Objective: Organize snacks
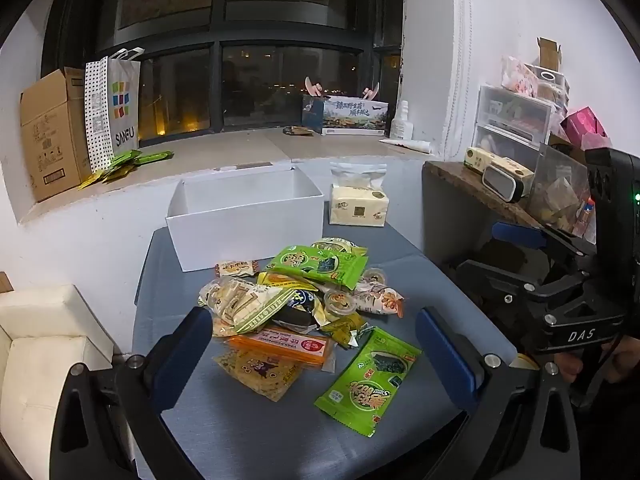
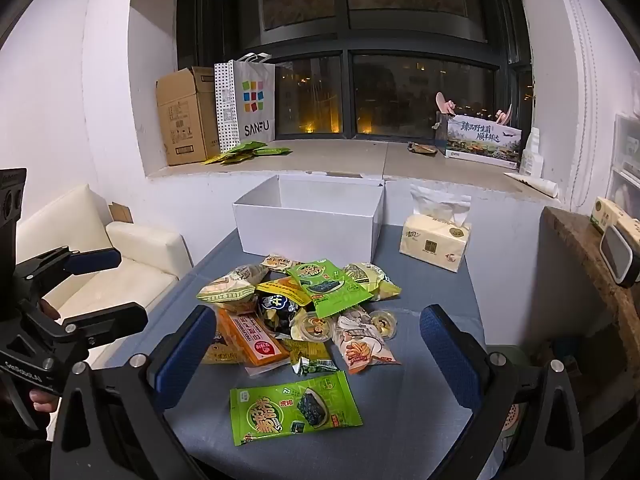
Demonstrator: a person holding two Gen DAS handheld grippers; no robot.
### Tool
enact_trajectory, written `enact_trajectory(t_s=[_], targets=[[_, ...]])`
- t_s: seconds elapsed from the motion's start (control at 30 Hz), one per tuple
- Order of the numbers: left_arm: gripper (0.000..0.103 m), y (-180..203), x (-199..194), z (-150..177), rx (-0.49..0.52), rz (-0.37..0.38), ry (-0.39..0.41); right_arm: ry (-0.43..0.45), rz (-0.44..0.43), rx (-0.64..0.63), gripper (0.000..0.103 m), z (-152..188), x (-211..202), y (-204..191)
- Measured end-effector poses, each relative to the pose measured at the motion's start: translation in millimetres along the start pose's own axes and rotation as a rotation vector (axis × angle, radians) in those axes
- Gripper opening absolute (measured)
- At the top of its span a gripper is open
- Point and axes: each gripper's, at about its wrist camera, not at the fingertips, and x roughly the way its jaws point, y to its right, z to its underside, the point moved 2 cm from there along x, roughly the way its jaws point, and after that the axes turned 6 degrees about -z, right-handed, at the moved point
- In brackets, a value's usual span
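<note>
Plainly, the blue-padded fingers (image 1: 182,350) of the left gripper (image 1: 316,354) are spread as wide as they go, with nothing held between them and nothing touched; the snack pile (image 1: 296,300) is seen through the gap, on the grey table (image 1: 440,292). The right gripper (image 2: 318,354) is likewise held fully spread, its pads (image 2: 450,350) closed on nothing, and it is aimed at the same pile.

The pile is heaped just in front of the white box (image 1: 244,216), which stands open-topped at the table's far edge. A green seaweed packet (image 1: 320,264) is laid on top of the heap, nearest the box. An orange flat packet (image 1: 284,346) and a yellow printed sachet (image 1: 260,372) are found on the side of the pile away from the box. A second green seaweed packet (image 2: 294,408) is set apart from the heap, flat on the table, farther still from the box. Two small round cups (image 2: 316,326) are tucked among the wrappers. A tissue pack (image 2: 436,240) is placed beside the box.
</note>
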Motion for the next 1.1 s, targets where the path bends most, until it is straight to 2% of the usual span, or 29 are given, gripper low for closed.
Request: enact_trajectory(t_s=[0.17,0.47,1.1], targets=[[0.103,3.0,1.7,0.0,0.000,-0.019,0.001,0.001,-0.001,0.001,0.103,-0.5,-0.3,0.1],[0.103,-0.8,-1.0,-1.6,-0.009,0.005,0.003,0.002,0.001,0.000,0.103,0.9,0.6,1.7],[0.103,-0.1,-2.5,-0.8,-0.008,0.005,0.004,0.001,-0.003,0.000,0.103,0.6,0.0,0.9]])
